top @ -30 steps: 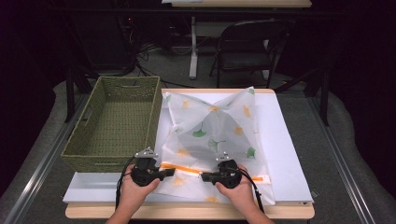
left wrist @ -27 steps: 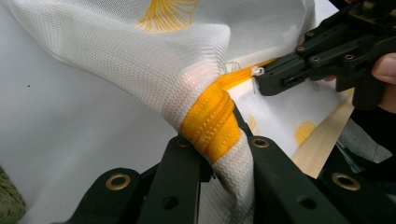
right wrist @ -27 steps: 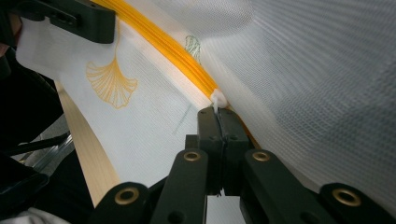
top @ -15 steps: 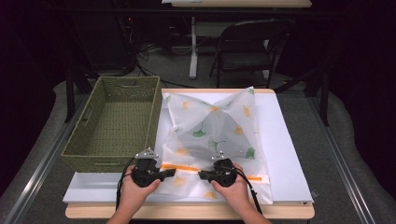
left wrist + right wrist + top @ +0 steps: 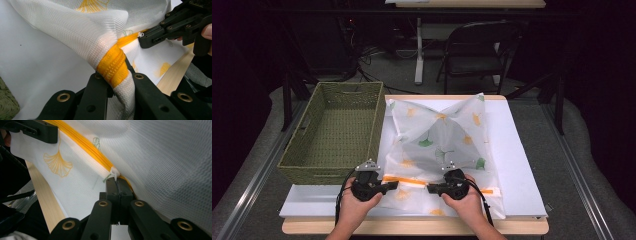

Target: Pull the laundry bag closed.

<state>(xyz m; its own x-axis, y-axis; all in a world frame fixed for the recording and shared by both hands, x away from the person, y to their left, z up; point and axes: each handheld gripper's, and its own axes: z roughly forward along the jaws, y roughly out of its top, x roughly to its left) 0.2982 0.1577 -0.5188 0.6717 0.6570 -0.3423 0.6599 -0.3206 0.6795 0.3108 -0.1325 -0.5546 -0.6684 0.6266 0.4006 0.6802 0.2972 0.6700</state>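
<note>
Leftmost, a green woven basket (image 5: 334, 132) sits on the counter (image 5: 522, 165), touching the mesh bag's (image 5: 439, 142) left edge; the bag lies spread across the counter's middle; along its near edge, the left tongs (image 5: 115, 75) clamp a bunched fold of the orange zipper tape (image 5: 113, 66); just beside, the right tongs (image 5: 116, 185) pinch the white zipper pull (image 5: 115, 173) shut.

**Right gripper view: jaws on zipper pull**

Right gripper (image 5: 117, 185) jaws closed together on white zipper pull (image 5: 115, 173) of white mesh laundry bag (image 5: 170, 162). Orange zipper (image 5: 85, 146) runs diagonally up-left to the other gripper (image 5: 33, 128), which touches it. Orange ginkgo-leaf print (image 5: 58, 163) sits beside the zipper. Wooden table edge (image 5: 45, 202) lower left.
</note>
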